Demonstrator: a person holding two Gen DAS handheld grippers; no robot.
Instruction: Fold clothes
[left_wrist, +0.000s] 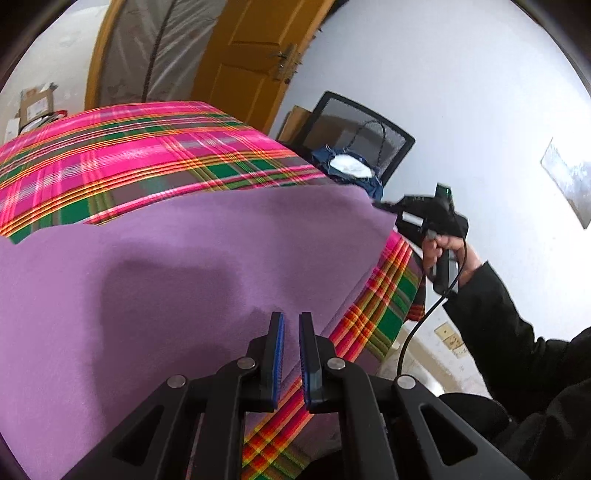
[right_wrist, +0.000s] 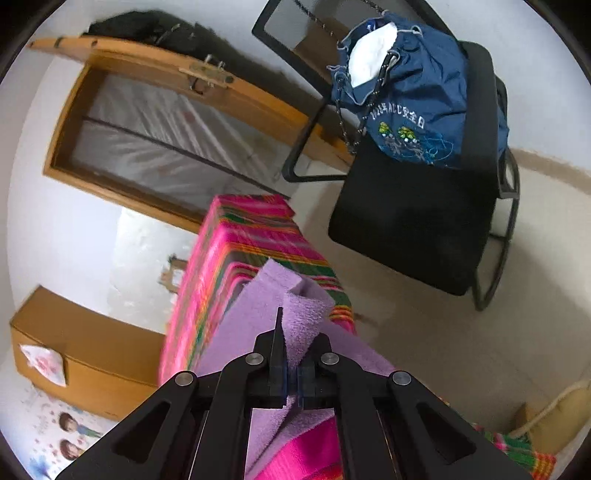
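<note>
Right gripper has its jaws clamped tight on a corner of the purple cloth. Left gripper hangs over the cloth's near edge, jaws a narrow slit apart with nothing pinched between them, plaid-covered counter stretching ahead.

The soft lilac fleece cloth lies spread on the plaid-covered table, one corner pinched up.

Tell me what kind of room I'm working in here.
Most likely a room in a home, not a workshop: a table under a plaid cloth, a wooden door standing open, and a black chair with a blue bag on it.
</note>
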